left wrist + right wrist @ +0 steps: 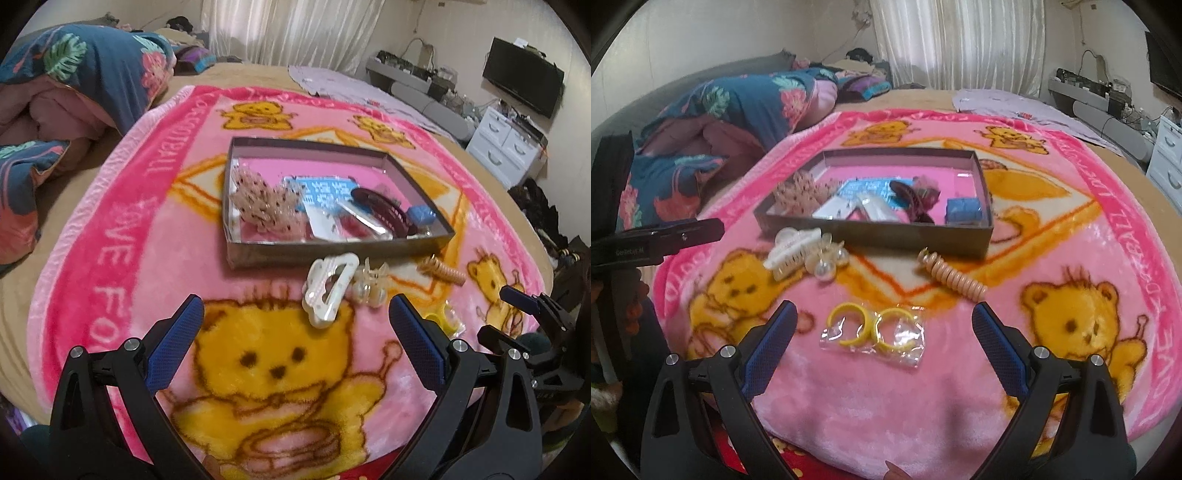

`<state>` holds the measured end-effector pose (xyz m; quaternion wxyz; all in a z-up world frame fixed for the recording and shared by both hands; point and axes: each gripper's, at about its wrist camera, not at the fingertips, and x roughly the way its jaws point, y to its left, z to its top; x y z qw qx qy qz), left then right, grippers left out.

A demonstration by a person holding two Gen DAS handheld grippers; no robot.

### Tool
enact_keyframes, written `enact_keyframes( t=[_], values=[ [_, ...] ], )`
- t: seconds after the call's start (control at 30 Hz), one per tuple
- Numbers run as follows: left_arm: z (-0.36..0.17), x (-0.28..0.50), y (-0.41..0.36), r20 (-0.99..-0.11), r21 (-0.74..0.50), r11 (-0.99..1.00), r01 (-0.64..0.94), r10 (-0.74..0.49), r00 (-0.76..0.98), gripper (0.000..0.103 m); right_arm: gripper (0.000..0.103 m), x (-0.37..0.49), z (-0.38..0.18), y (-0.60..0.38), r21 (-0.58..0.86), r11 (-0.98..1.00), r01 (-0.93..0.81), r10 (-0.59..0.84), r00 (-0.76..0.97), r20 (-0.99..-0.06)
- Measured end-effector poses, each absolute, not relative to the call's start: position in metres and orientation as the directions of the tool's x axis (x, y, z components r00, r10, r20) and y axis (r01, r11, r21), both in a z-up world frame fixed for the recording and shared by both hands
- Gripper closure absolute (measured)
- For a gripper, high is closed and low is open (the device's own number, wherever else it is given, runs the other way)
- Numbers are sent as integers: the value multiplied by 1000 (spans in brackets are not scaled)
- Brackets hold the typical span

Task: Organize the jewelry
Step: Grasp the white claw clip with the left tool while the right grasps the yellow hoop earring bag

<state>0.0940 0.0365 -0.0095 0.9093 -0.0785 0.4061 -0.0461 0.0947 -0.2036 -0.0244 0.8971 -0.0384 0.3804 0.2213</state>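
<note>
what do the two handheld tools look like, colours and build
Both match: the left tool and right tool have black plastic arms that fork into struts, silver round bolts at the joints, and flat finger pads faced in blue dimpled rubber. No cables or sleeves show. The left tool's black body, seen from the right wrist, carries small pale lettering, too blurred to read.

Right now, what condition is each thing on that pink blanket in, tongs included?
Left tongs: open, empty.
Right tongs: open, empty.
Box: lidless, partly filled.
White claw clip: outside the box, on the blanket.
Pearl clip: outside, touching the white clip.
Spiral hair tie: outside, lying stretched.
Yellow hoops: bagged in clear plastic, outside.
</note>
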Motion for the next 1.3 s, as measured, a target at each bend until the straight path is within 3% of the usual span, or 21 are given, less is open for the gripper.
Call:
enact_keyframes(
  t=[0.7, 0.83, 0.97, 1.13, 1.23, 1.3],
  values=[
    [-56, 120, 21, -798, -99, 993, 64, -118, 591, 10, 8, 119, -79, -175, 82, 916, -393, 293, 513, -807],
    [-58, 125, 17, -796, -79, 994, 77, -109, 595, 17, 7, 118, -82, -169, 72, 914, -399, 289, 516, -806],
    [-63, 133, 14, -805, -82, 993, 85, -116, 582, 28, 17, 118, -82, -167, 56, 915, -400, 283, 534, -797],
    [-67, 141, 13, -808, -106, 989, 98, -144, 571, 34, 18, 115, -80, -164, 41, 899, -436, 301, 548, -781],
    [-69, 145, 12, -809, -136, 984, 111, -175, 561, 42, 19, 112, -75, -164, 66, 884, -463, 344, 547, -763],
    [-71, 147, 11, -811, -144, 982, 118, -186, 555, 54, 19, 110, -73, -163, 71, 878, -473, 357, 548, -756]
  ],
)
